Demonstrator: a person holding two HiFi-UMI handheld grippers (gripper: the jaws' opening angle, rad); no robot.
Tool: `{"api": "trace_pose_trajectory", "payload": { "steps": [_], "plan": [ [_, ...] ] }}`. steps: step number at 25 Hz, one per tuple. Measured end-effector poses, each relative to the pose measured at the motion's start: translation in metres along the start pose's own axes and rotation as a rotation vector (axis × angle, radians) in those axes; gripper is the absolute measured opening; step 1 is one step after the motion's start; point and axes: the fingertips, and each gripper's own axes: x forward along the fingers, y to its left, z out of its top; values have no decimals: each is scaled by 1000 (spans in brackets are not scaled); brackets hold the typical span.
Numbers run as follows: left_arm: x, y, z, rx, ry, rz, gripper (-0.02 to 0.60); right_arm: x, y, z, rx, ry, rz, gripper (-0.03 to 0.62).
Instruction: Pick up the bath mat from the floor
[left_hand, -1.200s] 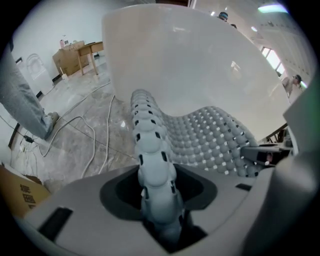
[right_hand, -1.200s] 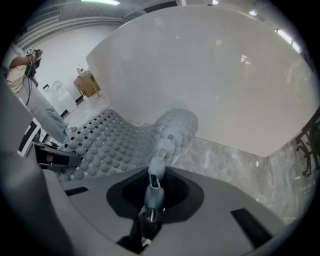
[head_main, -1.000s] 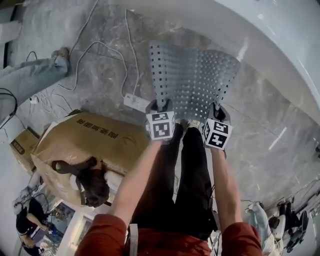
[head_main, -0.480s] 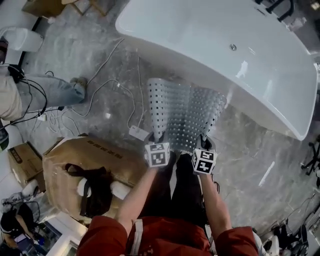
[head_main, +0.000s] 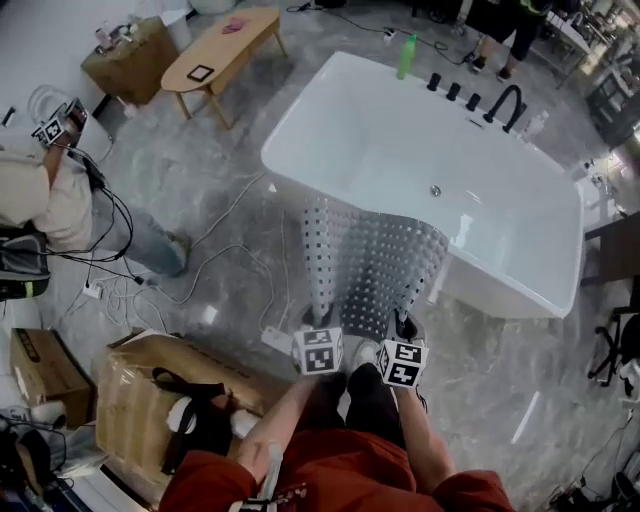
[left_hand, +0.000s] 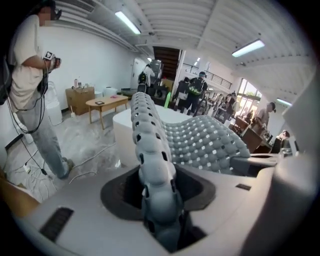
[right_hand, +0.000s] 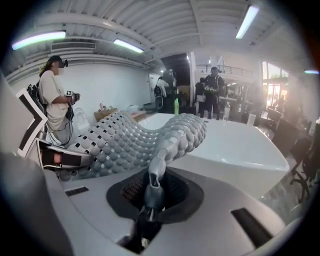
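The grey perforated bath mat (head_main: 370, 262) hangs off the floor in front of the white bathtub (head_main: 478, 290), stretched between both grippers. My left gripper (head_main: 318, 325) is shut on the mat's near left corner, where the bumpy edge (left_hand: 152, 165) is folded thick between the jaws. My right gripper (head_main: 405, 330) is shut on the near right corner, a thin strip of mat (right_hand: 150, 187) pinched between its pads. In the left gripper view the mat (left_hand: 205, 140) arches away to the right. In the right gripper view the mat (right_hand: 120, 142) arches away to the left. The mat's far edge reaches the tub's rim.
A large cardboard box (head_main: 140, 395) with a black strap stands at my left. Cables (head_main: 225, 250) and a power strip (head_main: 275, 340) lie on the marble floor. A person (head_main: 45, 195) stands at the left. Further back are a wooden table (head_main: 222, 48), a green bottle (head_main: 406, 55) and black taps (head_main: 505, 100).
Both grippers have raised the mat, which now hangs against the tub's side. The head view has tilted up, so the whole tub and the room behind it now show.
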Motion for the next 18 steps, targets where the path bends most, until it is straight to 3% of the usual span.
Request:
{"api": "trace_pose_trajectory", "payload": {
  "steps": [12, 18],
  "plan": [
    [-93, -30, 222, 128, -440, -95, 175, -94, -26, 223, 0, -460, -128, 49],
    [-164, -65, 302, 172, -694, -144, 175, -175, -44, 306, -61, -720, -217, 49]
  ]
}}
